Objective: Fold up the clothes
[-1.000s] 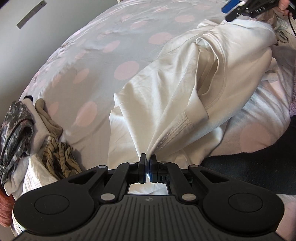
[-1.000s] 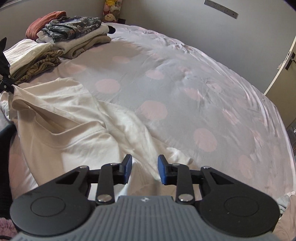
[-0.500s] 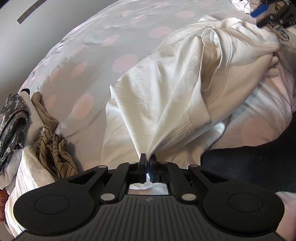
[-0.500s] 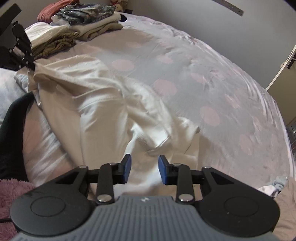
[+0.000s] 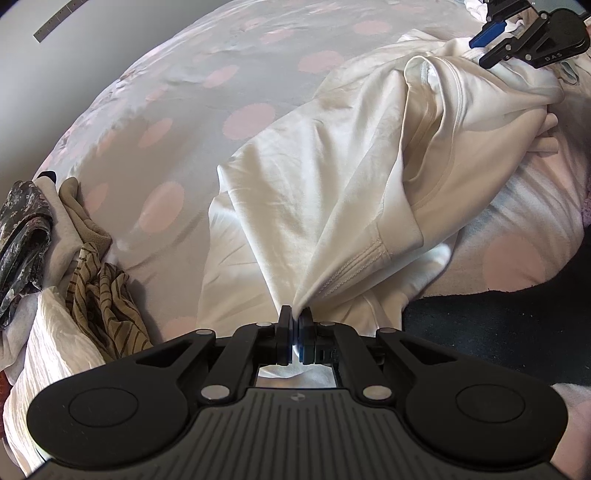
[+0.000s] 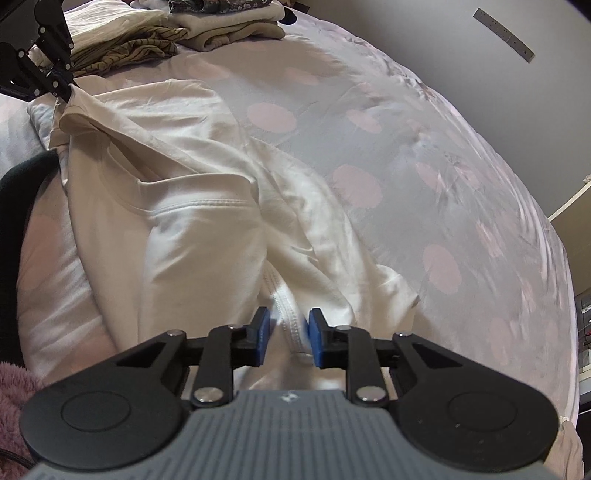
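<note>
Right tool [image 6: 285, 334] has dropped onto the white shirt [image 5: 332, 192], jaws just closing, a stitched fold between the pads, not yet pressed. Left tool [image 5: 295, 332] clamped tight on a hem corner. Shirt sprawls mid-bed [image 5: 184, 110]; folded clothes pile [image 6: 207, 33] at 11 o'clock in right view.

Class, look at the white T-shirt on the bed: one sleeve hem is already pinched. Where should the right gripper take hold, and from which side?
Grip the white T-shirt at the stitched hem fold lying between the right gripper's jaws, coming from above. That edge bunches into a raised ridge, which has just been closing jaws can pinch. The left gripper already holds the opposite sleeve hem.
</note>
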